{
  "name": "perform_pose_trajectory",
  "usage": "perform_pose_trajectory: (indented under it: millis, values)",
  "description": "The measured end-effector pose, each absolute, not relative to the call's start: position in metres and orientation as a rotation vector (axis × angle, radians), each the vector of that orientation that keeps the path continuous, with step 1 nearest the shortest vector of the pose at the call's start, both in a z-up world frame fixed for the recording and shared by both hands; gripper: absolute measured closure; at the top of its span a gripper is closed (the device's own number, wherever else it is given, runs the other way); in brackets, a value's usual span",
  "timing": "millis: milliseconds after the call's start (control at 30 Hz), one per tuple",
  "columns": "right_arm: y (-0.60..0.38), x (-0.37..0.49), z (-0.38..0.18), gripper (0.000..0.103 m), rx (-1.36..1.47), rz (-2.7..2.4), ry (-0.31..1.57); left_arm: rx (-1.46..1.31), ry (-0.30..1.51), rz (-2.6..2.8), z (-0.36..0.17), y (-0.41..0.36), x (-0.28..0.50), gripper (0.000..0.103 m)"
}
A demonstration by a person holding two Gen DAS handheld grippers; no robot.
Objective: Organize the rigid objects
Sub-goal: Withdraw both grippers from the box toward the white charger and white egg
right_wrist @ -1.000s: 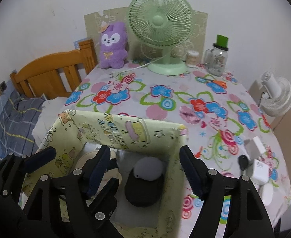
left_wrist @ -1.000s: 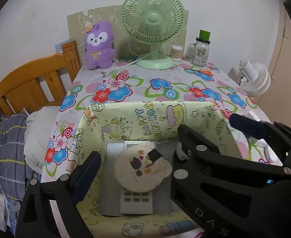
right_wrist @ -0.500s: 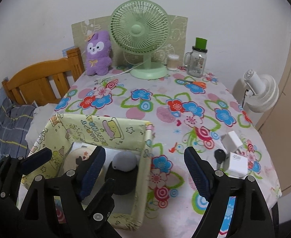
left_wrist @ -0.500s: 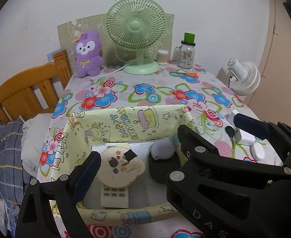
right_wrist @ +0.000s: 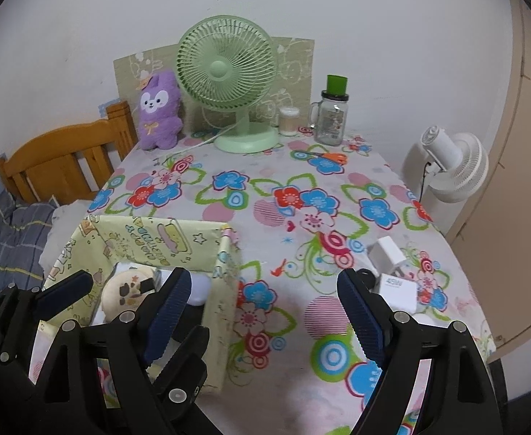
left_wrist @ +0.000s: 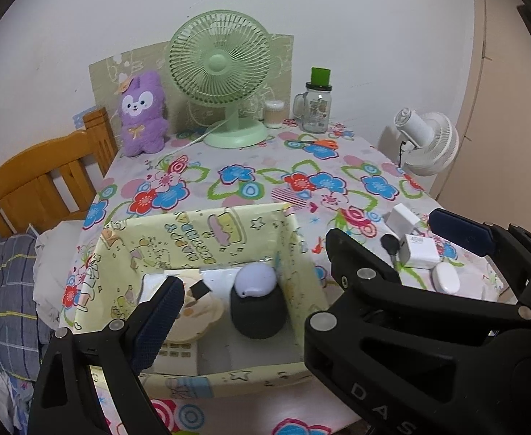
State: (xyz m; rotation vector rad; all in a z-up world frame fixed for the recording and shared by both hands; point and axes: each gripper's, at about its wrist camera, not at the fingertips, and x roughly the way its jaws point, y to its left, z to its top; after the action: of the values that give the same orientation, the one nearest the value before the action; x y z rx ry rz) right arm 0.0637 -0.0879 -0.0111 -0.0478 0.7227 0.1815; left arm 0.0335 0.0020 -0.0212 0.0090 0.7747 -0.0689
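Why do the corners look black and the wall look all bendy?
Both wrist views come through fisheye lenses: the round image leaves dark corners and curves the door frame and table edge. In the left wrist view, the green fan stays sharp; lighting is soft and even, without glare.

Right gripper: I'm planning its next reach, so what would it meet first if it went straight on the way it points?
Probably bare flowered tablecloth: the open right gripper frames empty cloth between the yellow box and the white chargers. Much farther along stands the green fan; depth is unclear.
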Motion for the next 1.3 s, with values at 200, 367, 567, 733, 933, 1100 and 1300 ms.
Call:
perform_pose_trajectory:
  millis: [200, 367, 567, 733, 933, 1100, 1300]
  values:
    - [-0.103, 0.058, -0.006, 0.017, -0.04, 0.158, 0.712, 0.018, 0.767, -0.087, -0.017, -0.011, 0.032, 0.007]
    - [-0.116, 0.053, -0.002, 0.017, -0.033, 0.136, 0.704, 0.027, 0.758, -0.107, -0.013, -0.022, 0.03, 0.007]
    - [-0.13, 0.051, 0.0, 0.017, -0.026, 0.109, 0.698, 0.037, 0.752, -0.13, -0.011, -0.037, 0.029, 0.007]
    - [-0.142, 0.05, 0.001, 0.017, -0.016, 0.098, 0.697, 0.04, 0.747, -0.145, -0.009, -0.047, 0.028, 0.007]
    - [-0.159, 0.046, 0.001, 0.017, -0.013, 0.073, 0.696, 0.046, 0.747, -0.171, -0.011, -0.065, 0.026, 0.007]
    - [-0.176, 0.044, -0.003, 0.017, -0.001, 0.046, 0.701, 0.053, 0.748, -0.198, -0.015, -0.081, 0.027, 0.007]
    - [-0.193, 0.039, -0.008, 0.017, -0.005, 0.03, 0.692, 0.046, 0.742, -0.237, -0.021, -0.096, 0.027, 0.007]
